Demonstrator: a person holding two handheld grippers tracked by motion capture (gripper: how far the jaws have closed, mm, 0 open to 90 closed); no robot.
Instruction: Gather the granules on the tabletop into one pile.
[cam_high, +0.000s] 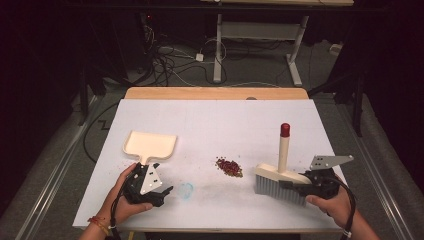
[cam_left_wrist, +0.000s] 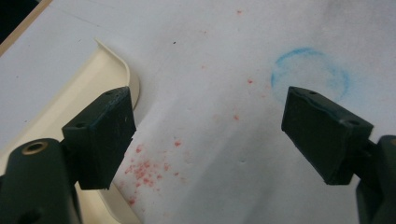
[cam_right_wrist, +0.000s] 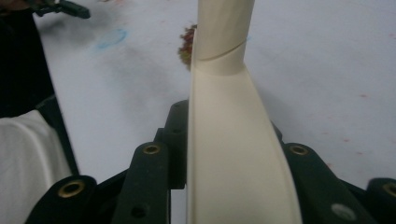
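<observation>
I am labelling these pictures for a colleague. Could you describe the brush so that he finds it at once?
Start at the white table and go to its near right part. There the right gripper holds the brush: a cream head with grey bristles, its cream handle standing upright with a red tip, unlike the flat cream dustpan at left.

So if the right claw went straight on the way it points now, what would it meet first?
Probably the red crumb pile. The right claw, shut on the brush, points left across the table toward it; depth is unclear, so it may pass just beside.
</observation>
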